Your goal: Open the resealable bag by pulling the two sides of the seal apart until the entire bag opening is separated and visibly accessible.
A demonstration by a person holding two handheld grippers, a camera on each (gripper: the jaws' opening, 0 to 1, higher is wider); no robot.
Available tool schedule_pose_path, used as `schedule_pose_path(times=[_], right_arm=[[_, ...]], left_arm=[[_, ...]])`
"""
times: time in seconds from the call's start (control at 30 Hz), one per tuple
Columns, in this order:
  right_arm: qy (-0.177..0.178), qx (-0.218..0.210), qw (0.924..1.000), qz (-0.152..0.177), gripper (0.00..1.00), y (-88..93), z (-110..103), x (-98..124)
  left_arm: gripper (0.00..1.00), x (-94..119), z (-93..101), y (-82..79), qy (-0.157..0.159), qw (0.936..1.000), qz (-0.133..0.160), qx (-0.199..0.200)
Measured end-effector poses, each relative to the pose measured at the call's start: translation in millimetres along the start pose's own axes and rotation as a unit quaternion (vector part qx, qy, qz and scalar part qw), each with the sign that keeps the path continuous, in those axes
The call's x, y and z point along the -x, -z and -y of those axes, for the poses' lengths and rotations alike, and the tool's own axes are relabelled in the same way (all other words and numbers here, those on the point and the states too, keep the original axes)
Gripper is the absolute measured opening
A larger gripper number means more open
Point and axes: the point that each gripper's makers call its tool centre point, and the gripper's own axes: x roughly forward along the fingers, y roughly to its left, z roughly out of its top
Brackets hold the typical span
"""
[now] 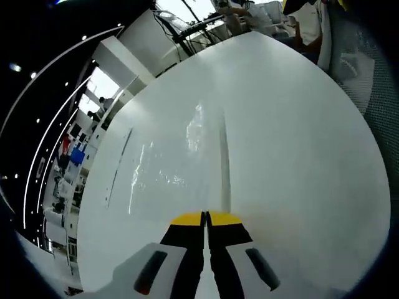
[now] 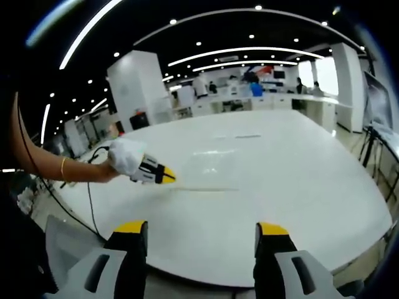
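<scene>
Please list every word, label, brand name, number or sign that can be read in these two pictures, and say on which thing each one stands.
No text can be read.
Clear resealable bag on the white table: no print shows.
Left gripper and right gripper: yellow tips, no lettering.
Background counters and displays: any signs there are too small and blurred to read.

One clear resealable bag (image 2: 209, 168) lies mid-frame on one white table (image 2: 299, 187). Two tongs: left tongs (image 2: 163, 175) centre-left, right tongs (image 2: 201, 233) at bottom.
</scene>
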Motion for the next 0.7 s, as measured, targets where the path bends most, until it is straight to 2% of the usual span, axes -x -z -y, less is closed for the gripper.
schedule_pose_path(times=[0.3, 0.47, 0.7], right_arm=[[-0.014, 0.001, 0.9998, 0.011, 0.68, -4.9, -9.4, -0.7], [-0.024, 0.009, 0.9996, 0.013, 0.67, -7.4, -15.8, -1.4], [-0.039, 0.022, 0.9988, 0.019, 0.66, -12.6, -24.4, -3.8]], left_arm=[[0.0, 22.3, 5.4, -12.8, 0.005, 0.9998, 0.007, -0.018], [0.0, 38.1, 10.3, -26.9, -0.001, 0.9995, 0.025, -0.02], [0.0, 56.2, 25.9, -37.6, 0.013, 0.9988, 0.037, -0.029]])
